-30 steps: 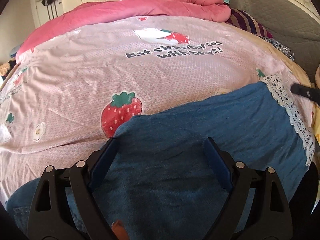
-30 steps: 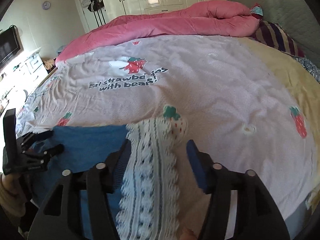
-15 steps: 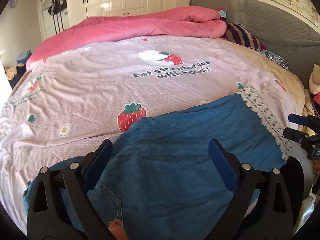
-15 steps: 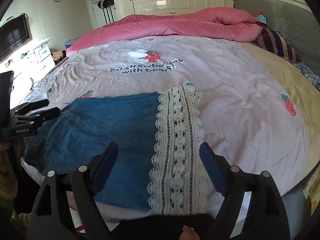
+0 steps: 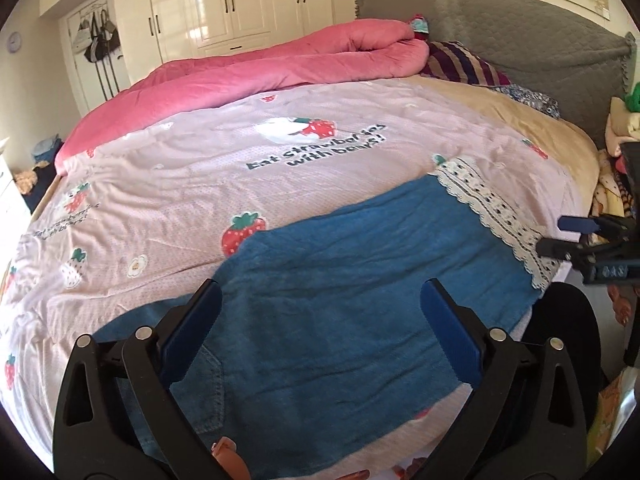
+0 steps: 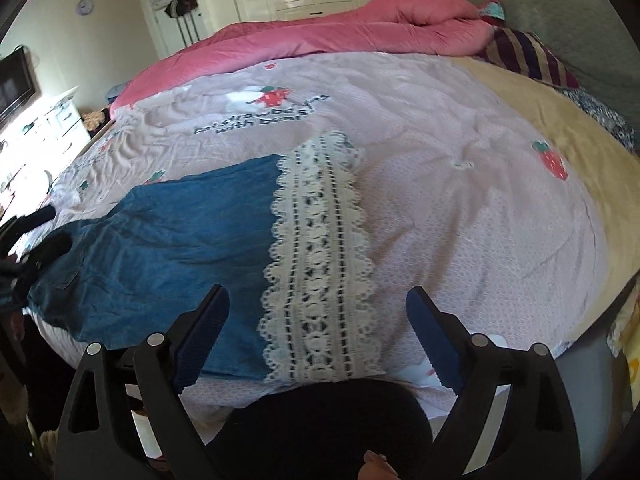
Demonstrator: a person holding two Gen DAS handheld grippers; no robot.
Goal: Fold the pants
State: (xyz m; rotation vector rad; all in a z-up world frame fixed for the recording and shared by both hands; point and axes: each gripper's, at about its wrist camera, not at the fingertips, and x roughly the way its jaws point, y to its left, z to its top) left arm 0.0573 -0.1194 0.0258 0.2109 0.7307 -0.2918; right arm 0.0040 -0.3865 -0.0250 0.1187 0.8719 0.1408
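Blue denim pants (image 5: 352,300) with a white lace hem (image 6: 320,272) lie flat along the near edge of a bed (image 5: 180,200) covered in a pink strawberry-print sheet. The left hand-held gripper (image 5: 320,328) hangs above the waist end of the pants, its blue-padded fingers (image 5: 192,328) spread wide and holding nothing. The right hand-held gripper (image 6: 316,332) hangs over the lace hem near the bed's edge, its fingers (image 6: 432,332) likewise spread apart and empty; it also shows at the right edge of the left wrist view, just beyond the hem. The denim is smooth apart from shallow creases, with a stitched pocket (image 5: 200,392) visible near the left fingers. A rolled pink quilt (image 5: 260,68) lies across the far side of the bed, with a striped pillow (image 5: 460,64) beside it against a grey headboard (image 5: 520,32). White wardrobes (image 5: 240,0) line the far wall.
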